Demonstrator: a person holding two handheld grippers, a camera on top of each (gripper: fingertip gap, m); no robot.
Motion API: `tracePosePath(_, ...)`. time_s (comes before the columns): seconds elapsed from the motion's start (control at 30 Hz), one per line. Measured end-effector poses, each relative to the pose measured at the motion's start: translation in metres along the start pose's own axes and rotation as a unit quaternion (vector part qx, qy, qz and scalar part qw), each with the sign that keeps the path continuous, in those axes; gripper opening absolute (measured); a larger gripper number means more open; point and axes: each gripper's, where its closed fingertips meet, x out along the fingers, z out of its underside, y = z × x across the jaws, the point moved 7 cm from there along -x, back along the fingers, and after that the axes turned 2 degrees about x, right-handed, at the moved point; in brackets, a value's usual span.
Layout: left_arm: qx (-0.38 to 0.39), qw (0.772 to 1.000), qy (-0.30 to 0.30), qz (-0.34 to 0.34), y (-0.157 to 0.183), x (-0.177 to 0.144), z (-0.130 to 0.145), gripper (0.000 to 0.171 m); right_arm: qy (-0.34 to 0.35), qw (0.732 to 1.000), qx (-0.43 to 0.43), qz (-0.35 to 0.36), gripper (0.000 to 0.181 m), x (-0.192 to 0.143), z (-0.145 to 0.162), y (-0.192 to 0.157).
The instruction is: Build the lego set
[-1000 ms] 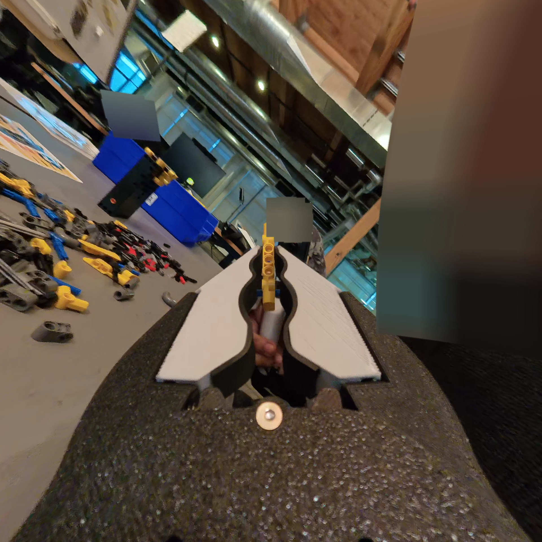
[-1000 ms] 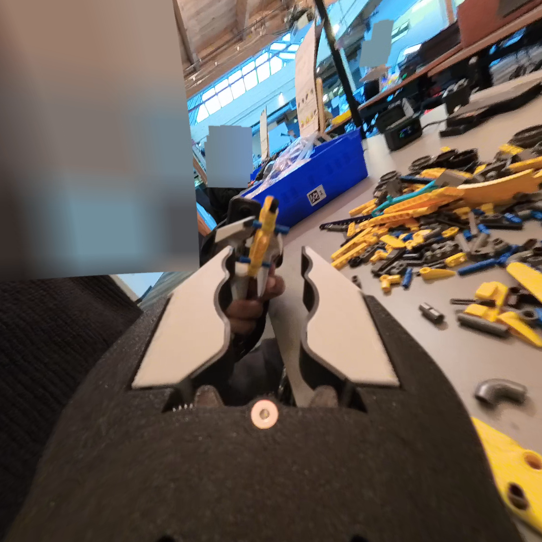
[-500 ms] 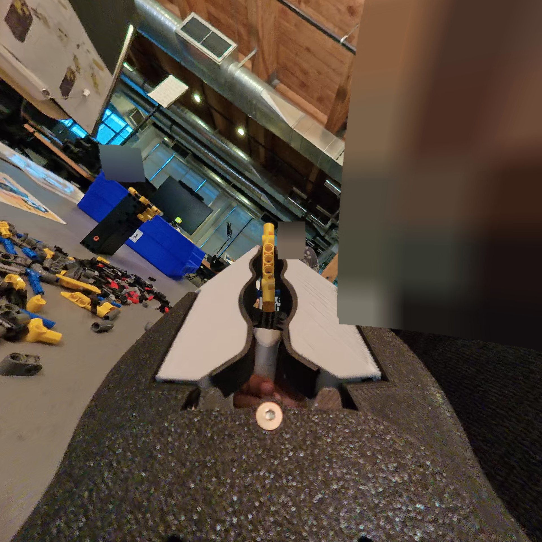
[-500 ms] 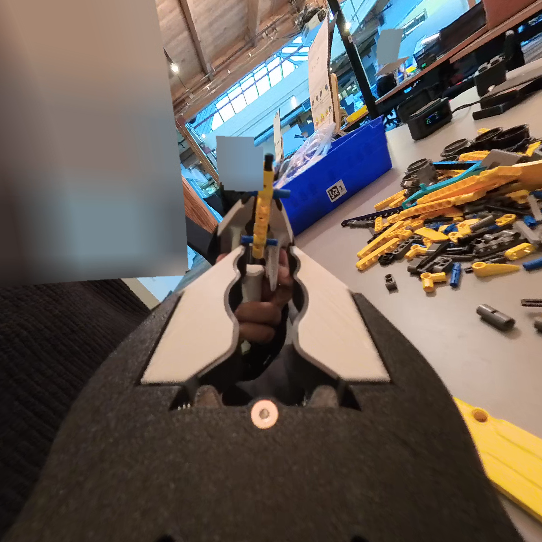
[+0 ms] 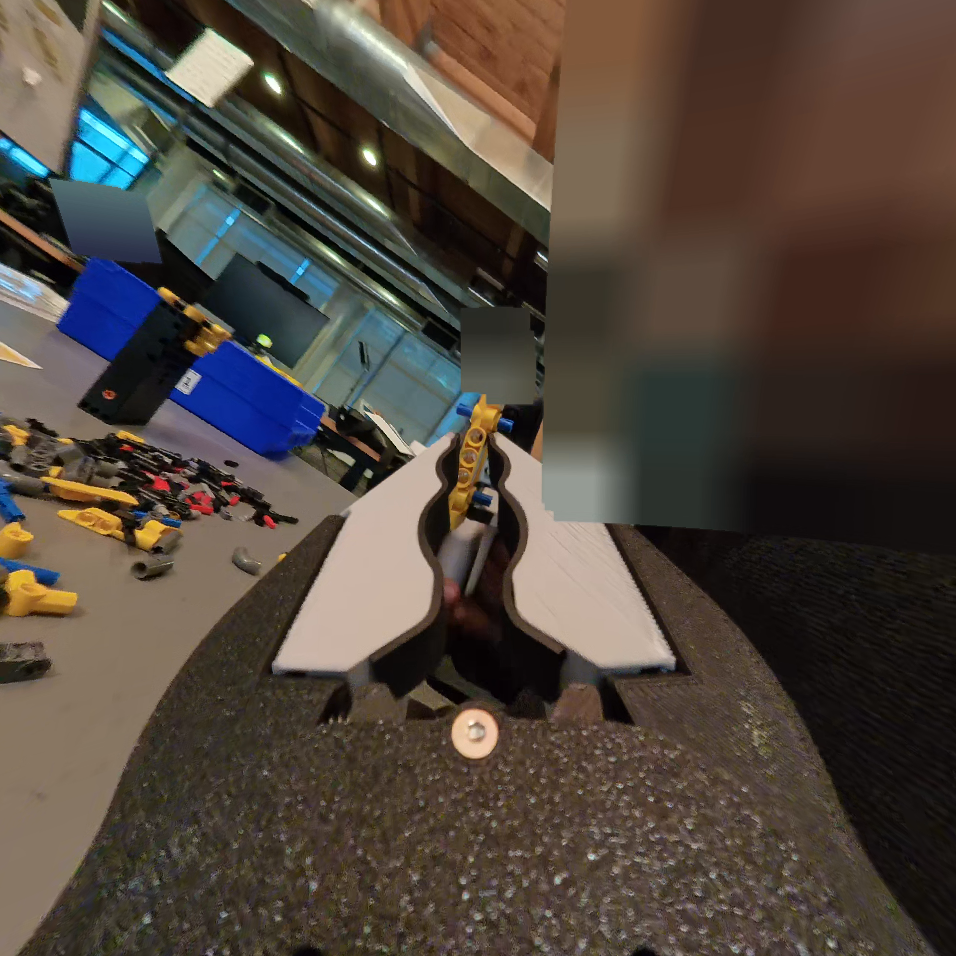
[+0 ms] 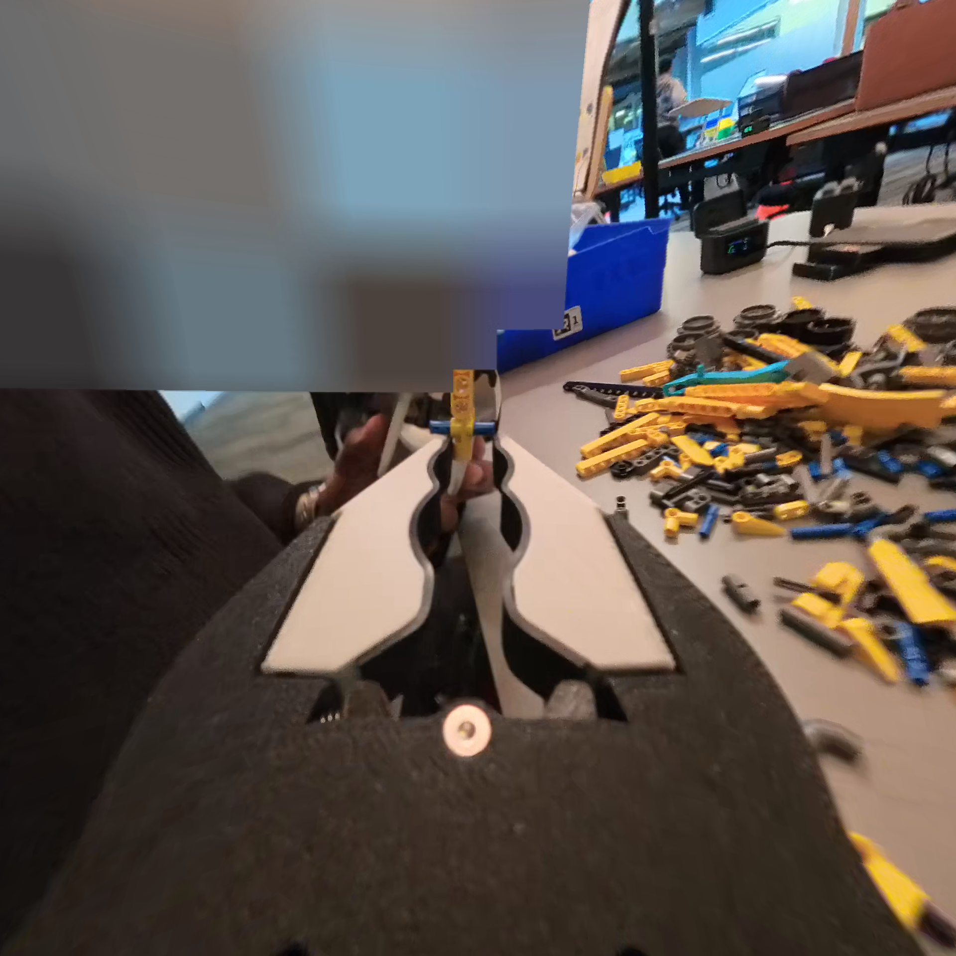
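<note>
My left gripper (image 5: 473,445) is shut on a yellow beam with holes (image 5: 468,465) that carries short blue pins near its top and lower down. It holds the beam upright in the air beside the table. My right gripper (image 6: 469,442) faces it, and the beam's end (image 6: 462,414) sits between its tips. The jaws stand narrow; the beam is close to the left finger, with a small gap on the right. A blue pin (image 6: 462,427) crosses just beyond the tips. A hand (image 6: 357,460) shows behind. The beam's top is hidden in the right wrist view.
A grey table (image 6: 672,595) bears a pile of yellow, blue and black building parts (image 6: 776,429), also in the left wrist view (image 5: 129,481). Blue bins (image 6: 615,279) (image 5: 243,393), a black block (image 5: 139,362) and a black device (image 6: 729,248) stand behind. A dark knit sleeve (image 6: 103,569) is close by.
My right gripper's jaws have narrowed from wide apart and moved up around the beam's end. My left gripper has kept its hold on the beam while both views swung.
</note>
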Motion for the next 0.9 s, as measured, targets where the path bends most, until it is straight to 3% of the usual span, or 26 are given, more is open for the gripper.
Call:
tracePosePath(0.03, 0.001, 1.000, -0.010, 0.009, 0.001, 0.000, 0.000, 0.010, -0.014, 1.000, -0.026, 0.003, 0.015, -0.002, -0.003, -0.002)
tracePosePath(0.13, 0.033, 0.999, -0.014, 0.006, 0.004, -0.001, -0.004, 0.007, -0.009, 0.998, -0.060, 0.005, 0.008, -0.008, -0.012, -0.006)
tracePosePath(0.33, 0.096, 0.995, -0.009, -0.007, 0.011, 0.003, -0.003, 0.006, -0.011, 0.999, -0.046, -0.005, 0.022, 0.000, -0.007, -0.013)
tracePosePath(0.57, 0.141, 0.990, -0.010, -0.018, 0.014, 0.002, -0.005, 0.006, 0.036, 0.993, 0.090, -0.061, 0.026, -0.005, -0.013, -0.009)
tracePosePath(0.9, 0.146, 0.989, 0.000, -0.026, 0.014, 0.002, -0.002, 0.006, 0.080, 0.979, 0.170, -0.076, 0.016, -0.005, -0.005, -0.003)
